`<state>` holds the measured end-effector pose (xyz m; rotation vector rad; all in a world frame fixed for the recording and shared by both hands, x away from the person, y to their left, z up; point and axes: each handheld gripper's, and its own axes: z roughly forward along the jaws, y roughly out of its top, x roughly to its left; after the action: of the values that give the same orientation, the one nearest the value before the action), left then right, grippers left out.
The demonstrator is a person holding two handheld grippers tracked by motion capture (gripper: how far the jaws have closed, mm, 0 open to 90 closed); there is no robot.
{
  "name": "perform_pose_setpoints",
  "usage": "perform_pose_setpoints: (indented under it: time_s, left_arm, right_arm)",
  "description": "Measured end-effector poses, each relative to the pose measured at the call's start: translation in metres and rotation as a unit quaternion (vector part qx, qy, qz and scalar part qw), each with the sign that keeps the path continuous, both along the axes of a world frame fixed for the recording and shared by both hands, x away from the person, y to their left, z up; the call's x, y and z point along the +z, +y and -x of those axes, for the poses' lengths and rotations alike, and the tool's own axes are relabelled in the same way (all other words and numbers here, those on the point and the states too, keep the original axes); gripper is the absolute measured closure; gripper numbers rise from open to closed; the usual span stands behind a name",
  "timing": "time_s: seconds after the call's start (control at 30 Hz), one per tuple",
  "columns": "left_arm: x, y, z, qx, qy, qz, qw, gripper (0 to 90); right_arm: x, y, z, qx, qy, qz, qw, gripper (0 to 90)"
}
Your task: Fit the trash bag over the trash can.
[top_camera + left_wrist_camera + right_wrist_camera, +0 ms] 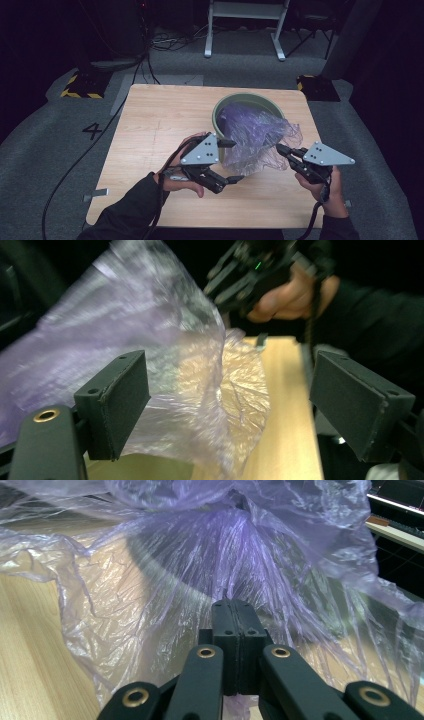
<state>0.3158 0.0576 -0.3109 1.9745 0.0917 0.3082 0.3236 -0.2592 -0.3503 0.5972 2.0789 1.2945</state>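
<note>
A thin purple plastic bag point(255, 132) spills out of a green bucket point(220, 107) onto the wooden table point(160, 120). My right gripper point(280, 148) is at the bag's right edge, shut on a pinch of the film point(225, 555); its jaws point(234, 610) meet flat with the plastic gathered between them. My left gripper point(235, 161) is at the bag's left front, turned on its side, jaws wide open. In the left gripper view the bag point(150, 340) hangs between and beyond the jaws point(235, 405), close to the left pad point(117, 400), with neither pad pressing on it.
The bucket stands at the table's back right. Bare wood point(150, 150) runs to the left and front. The right hand and its gripper point(240, 275) show in the left gripper view past the bag. Cables and a white frame point(245, 25) lie on the floor beyond.
</note>
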Motion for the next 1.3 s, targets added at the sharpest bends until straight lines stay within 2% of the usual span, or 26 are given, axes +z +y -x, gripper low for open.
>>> perform_pose_setpoints:
  time_s: [0.07,0.1,0.17,0.27,0.3,0.37,0.4,0.53,0.73,0.9,0.93,1.03,1.07,1.1,1.3]
  left_arm:
    - [-0.003,-0.005,-0.002,0.012,-0.002,-0.010,0.9999,15.6]
    - [-0.004,-0.007,-0.004,0.016,0.002,-0.010,0.9998,15.6]
    - [-0.007,-0.008,-0.007,0.036,-0.002,-0.012,0.9993,16.9]
    - [-0.009,-0.005,-0.013,0.055,-0.005,-0.014,0.9984,28.0]
    - [-0.010,-0.003,-0.015,0.067,-0.008,-0.014,0.9976,35.7]
    - [-0.011,0.003,-0.019,0.067,0.000,-0.006,0.9977,46.6]
    - [-0.011,0.006,-0.021,0.076,-0.003,-0.005,0.9971,53.2]
    - [-0.014,0.017,-0.028,0.080,0.004,0.005,0.9968,69.7]
    - [-0.024,0.024,-0.035,0.085,0.000,-0.004,0.9963,86.4]
    - [-0.033,0.028,-0.039,0.091,0.005,-0.009,0.9958,89.6]
    - [-0.035,0.029,-0.041,0.092,0.007,-0.008,0.9957,89.6]
    - [-0.039,0.033,-0.045,0.095,0.018,-0.007,0.9953,89.6]
    - [-0.040,0.034,-0.046,0.096,0.018,-0.007,0.9952,89.6]
    - [-0.041,0.034,-0.046,0.097,0.019,-0.008,0.9951,89.6]
    - [-0.045,0.037,-0.049,0.102,0.023,-0.007,0.9945,89.7]
  right_arm:
    - [0.000,0.001,0.001,0.002,-0.001,-0.001,1.0000,90.0]
    - [0.001,0.001,0.001,0.003,-0.002,-0.001,1.0000,90.0]
    - [0.000,0.002,0.001,0.005,-0.003,0.000,1.0000,90.0]
    - [0.000,0.002,0.003,0.005,-0.005,0.003,1.0000,90.0]
    - [0.000,0.001,0.004,0.005,-0.005,0.002,1.0000,90.0]
    - [-0.001,0.000,0.005,0.004,-0.006,0.000,1.0000,90.0]
    - [-0.001,-0.001,0.006,0.005,-0.006,-0.001,1.0000,90.0]
    - [-0.004,-0.002,0.008,0.006,-0.004,0.001,1.0000,90.0]
    - [-0.010,-0.004,0.011,0.006,0.000,0.005,1.0000,89.6]
    - [-0.014,-0.007,0.012,0.010,0.002,0.007,0.9999,84.5]
    - [-0.014,-0.007,0.012,0.013,0.004,0.008,0.9999,81.6]
    - [-0.012,-0.008,0.015,0.011,-0.004,0.018,0.9998,62.0]
    - [-0.011,-0.008,0.016,0.007,-0.008,0.024,0.9997,58.1]
    - [-0.008,-0.009,0.018,0.004,-0.015,0.027,0.9995,55.7]
    - [0.009,-0.019,0.029,-0.007,-0.042,0.003,0.9991,41.9]
